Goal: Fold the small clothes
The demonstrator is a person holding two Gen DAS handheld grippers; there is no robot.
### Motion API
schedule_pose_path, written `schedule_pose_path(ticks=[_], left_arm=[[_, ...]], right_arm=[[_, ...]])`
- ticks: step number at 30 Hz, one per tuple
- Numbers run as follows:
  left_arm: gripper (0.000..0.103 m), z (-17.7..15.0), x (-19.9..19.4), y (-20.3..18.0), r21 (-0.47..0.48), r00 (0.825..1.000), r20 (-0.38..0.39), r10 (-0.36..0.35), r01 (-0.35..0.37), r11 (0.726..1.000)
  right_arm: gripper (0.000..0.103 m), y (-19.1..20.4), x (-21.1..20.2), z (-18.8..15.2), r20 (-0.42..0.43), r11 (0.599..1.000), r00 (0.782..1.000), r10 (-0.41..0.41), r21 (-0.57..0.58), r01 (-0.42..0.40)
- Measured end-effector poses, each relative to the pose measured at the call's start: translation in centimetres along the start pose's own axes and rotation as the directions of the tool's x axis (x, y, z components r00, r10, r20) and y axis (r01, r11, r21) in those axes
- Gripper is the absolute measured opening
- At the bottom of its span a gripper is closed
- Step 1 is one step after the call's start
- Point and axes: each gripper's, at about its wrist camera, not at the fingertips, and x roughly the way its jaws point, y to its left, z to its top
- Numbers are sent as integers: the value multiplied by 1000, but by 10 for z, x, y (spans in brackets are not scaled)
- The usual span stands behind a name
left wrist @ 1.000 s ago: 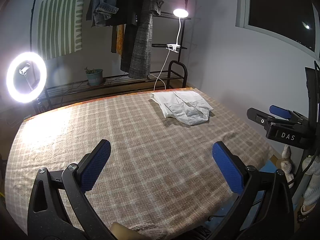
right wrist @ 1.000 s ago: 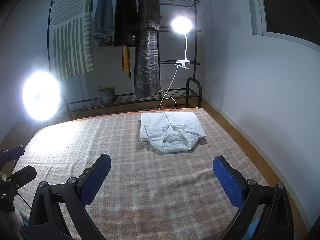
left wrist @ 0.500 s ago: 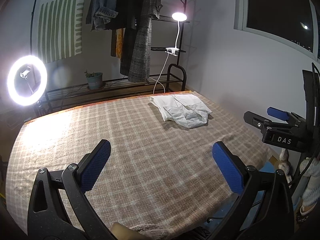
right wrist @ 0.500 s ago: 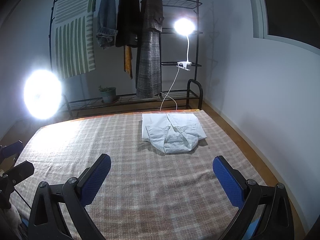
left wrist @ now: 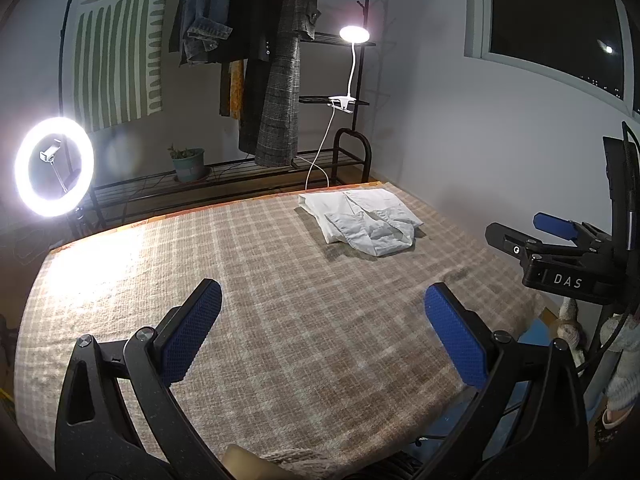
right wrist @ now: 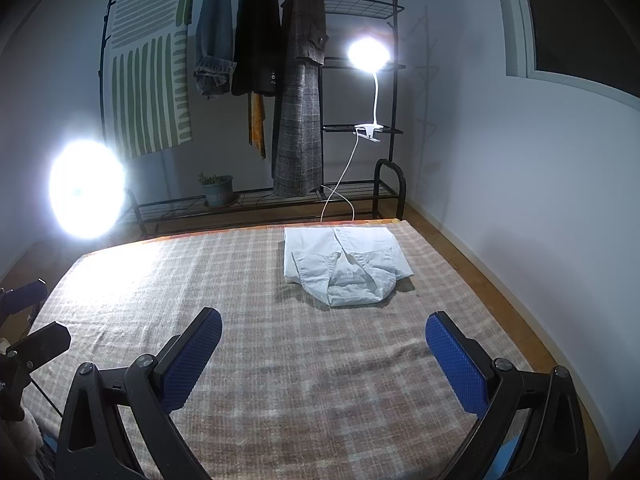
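Beige-and-brown checked cloth [left wrist: 280, 288] covers the worktop across the left wrist view, and the folded pale white collared shirt [left wrist: 364, 220] lies on it near the far edge, right of centre, well apart from both tools. The left gripper [left wrist: 322, 330] hangs above the near part of the cloth with its blue-padded jaws spread wide and nothing between them. At the right edge the right gripper [left wrist: 554, 240], black with a blue pad and the letters DAS, shows side-on beyond the cloth's right border; from here I cannot tell how its jaws stand. Compared with a second ago the shirt sits slightly higher in this view and the right gripper slightly lower, so the camera has shifted a little, while the shirt keeps its place on the cloth. A glowing ring light [left wrist: 54, 166] stands at the left, a white clip lamp [left wrist: 354, 36] shines on the black metal clothes rack [left wrist: 360, 80], and a dark window [left wrist: 556, 20] fills the upper right.

From the right wrist view the same shirt [right wrist: 344, 268] rests flat, collar towards the camera, on the far right of the checked cloth [right wrist: 240, 320]. The right gripper [right wrist: 324, 356] is released, its blue pads far apart over bare cloth. The left gripper [right wrist: 28, 320] peeks in at the left edge, lower in the frame than a second ago. Hanging coats [right wrist: 300, 80] and a small potted plant [right wrist: 216, 190] occupy the rack behind.
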Motion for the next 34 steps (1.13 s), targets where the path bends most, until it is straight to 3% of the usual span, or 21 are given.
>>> schedule_pose_path(ticks=[34], left_arm=[[103, -1, 3, 13, 26, 1000, 1, -5, 5, 1000]], right_arm=[[103, 6, 11, -11, -31, 1000, 1000, -1, 12, 2]])
